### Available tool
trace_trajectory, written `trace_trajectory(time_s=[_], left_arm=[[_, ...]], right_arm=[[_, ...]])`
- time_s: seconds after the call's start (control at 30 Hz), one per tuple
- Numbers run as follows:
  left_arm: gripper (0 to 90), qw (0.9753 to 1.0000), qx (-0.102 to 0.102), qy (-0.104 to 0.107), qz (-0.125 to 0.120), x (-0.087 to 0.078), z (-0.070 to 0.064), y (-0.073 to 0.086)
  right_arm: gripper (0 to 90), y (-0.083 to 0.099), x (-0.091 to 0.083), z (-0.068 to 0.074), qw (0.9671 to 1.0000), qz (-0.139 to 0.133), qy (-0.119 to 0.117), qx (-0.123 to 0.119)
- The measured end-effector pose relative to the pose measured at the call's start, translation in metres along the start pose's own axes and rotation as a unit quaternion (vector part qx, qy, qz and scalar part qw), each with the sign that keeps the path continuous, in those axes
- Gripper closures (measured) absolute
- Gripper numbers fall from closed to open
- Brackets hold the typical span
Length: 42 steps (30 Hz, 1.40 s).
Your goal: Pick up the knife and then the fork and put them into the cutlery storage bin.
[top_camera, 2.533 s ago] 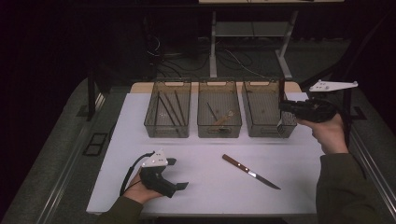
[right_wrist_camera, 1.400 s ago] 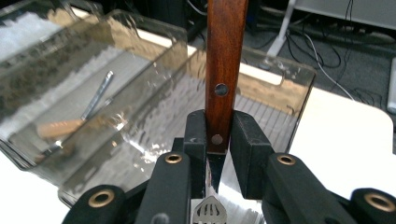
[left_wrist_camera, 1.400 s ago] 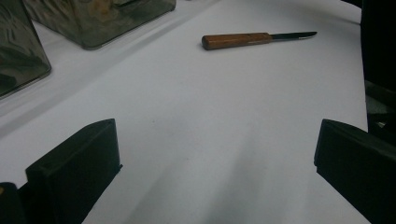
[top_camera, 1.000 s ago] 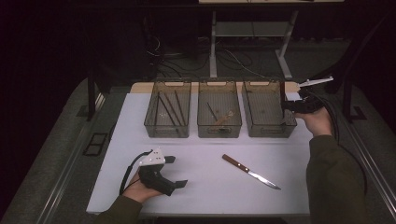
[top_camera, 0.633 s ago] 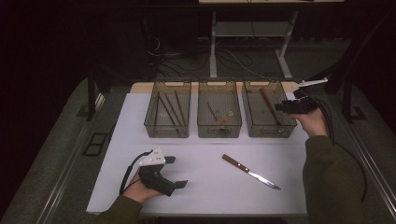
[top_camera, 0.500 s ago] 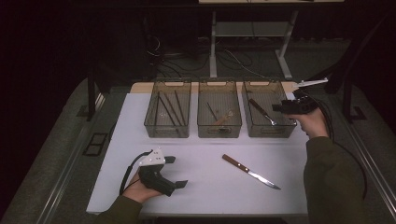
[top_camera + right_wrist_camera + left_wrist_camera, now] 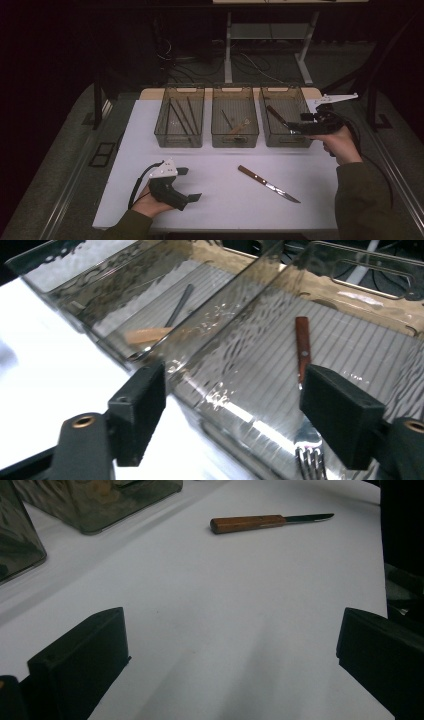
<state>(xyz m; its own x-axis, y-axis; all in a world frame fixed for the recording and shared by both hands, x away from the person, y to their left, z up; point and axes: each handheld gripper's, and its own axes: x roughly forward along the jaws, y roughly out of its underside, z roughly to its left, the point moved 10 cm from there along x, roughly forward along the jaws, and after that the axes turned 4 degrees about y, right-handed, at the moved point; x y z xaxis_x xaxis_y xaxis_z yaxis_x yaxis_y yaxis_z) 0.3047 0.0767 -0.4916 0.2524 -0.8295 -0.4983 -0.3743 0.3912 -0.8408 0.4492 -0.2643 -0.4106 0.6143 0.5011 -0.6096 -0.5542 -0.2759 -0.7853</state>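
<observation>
I am hovering my right gripper (image 7: 299,131), jaws now open and empty, over the right bin (image 7: 300,141), where the wooden-handled fork (image 7: 303,390) it carried a moment ago is lying. 1 knife (image 7: 268,183) is waiting on the table (image 7: 125,150). My left gripper (image 7: 187,184) is resting open.
</observation>
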Motion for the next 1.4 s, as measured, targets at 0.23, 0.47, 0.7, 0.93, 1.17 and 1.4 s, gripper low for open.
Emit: trace_trajectory(time_s=[0.23,0.47,0.7,0.93,1.17,1.4], left_arm=[[0.0,1.0,0.0,0.0,-0.002,0.0,0.0,0.0],[0.0,1.0,-0.001,0.0,-0.002,0.0,-0.001,0.0],[0.0,1.0,-0.001,-0.001,-0.002,0.0,0.0,0.0],[0.0,1.0,-0.001,-0.001,-0.002,0.0,0.0,0.0],[0.0,1.0,-0.001,-0.002,-0.002,0.0,0.0,-0.001],[0.0,1.0,0.002,-0.002,-0.002,-0.001,-0.001,-0.001]], right_arm=[[13.9,0.011,-0.01,0.024,0.9996,-0.007,-0.017,-0.021],[11.0,0.03,-0.013,0.038,0.9992,0.001,-0.03,-0.028],[11.2,0.046,-0.016,0.061,0.997,-0.006,-0.055,-0.054],[14.1,0.06,-0.018,0.082,0.9945,-0.006,-0.077,-0.071],[15.7,0.081,-0.011,0.096,0.9925,0.013,-0.092,-0.08],[21.7,0.095,-0.006,0.106,0.9913,0.02,-0.099,-0.085]])
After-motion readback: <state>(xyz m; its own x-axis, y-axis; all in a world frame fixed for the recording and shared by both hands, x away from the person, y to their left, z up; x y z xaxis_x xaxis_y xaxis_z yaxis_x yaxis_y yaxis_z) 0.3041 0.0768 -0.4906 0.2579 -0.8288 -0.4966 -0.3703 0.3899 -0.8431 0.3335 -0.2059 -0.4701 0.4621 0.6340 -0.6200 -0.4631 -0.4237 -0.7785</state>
